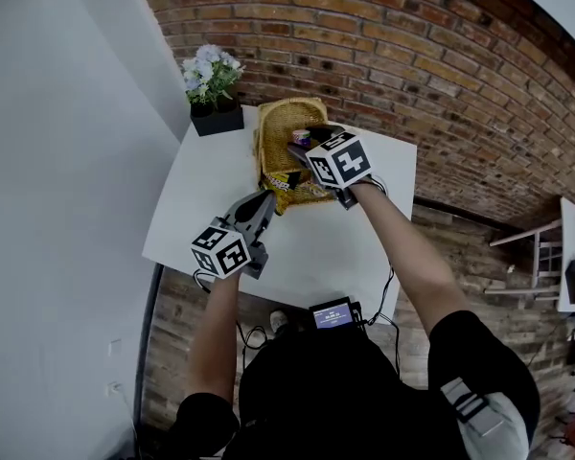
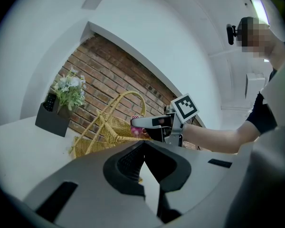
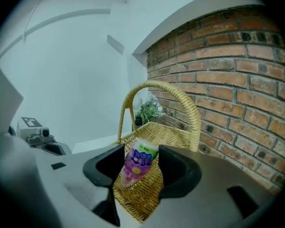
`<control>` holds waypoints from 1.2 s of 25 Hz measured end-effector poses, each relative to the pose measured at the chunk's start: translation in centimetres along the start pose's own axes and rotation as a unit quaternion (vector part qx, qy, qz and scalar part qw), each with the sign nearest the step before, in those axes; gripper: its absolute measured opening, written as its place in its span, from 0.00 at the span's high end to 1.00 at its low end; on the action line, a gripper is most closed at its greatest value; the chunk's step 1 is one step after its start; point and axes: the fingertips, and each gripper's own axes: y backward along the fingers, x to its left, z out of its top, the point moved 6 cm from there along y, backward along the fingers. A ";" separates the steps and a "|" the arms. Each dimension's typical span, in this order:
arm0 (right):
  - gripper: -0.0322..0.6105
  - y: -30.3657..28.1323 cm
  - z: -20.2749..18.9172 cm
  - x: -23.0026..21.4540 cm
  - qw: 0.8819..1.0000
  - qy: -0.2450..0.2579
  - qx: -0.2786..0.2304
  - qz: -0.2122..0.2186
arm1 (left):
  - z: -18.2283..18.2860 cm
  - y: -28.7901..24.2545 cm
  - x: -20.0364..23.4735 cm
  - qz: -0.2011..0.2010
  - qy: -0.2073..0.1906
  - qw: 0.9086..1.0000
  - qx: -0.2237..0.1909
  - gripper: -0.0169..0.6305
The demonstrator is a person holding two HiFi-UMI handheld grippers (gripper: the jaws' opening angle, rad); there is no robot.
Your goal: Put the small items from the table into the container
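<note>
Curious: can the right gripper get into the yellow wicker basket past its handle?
Probably yes: the right gripper, holding a pink green-capped bottle, hangs over the open basket; its handle arches beyond.

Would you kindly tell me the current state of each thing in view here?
left hand-held gripper: shut, empty.
right hand-held gripper: closed on the pink bottle, over the basket.
pink bottle: gripped, tilted, capped.
basket: upright, handle raised.
potted plant: upright.
</note>
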 end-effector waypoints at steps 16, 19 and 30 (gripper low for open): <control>0.60 -1.1 0.5 3.1 0.989 0.146 0.022 -0.032 | -0.7 0.8 0.2 0.003 0.008 1.000 -0.001 0.96; 0.60 -1.6 0.8 4.2 0.978 0.206 0.026 -0.035 | -0.8 1.1 0.4 0.007 0.008 1.000 -0.003 0.96; 0.64 -3.6 0.4 5.2 0.974 0.220 0.042 -0.019 | -0.5 2.9 1.0 0.023 0.009 1.000 -0.009 0.96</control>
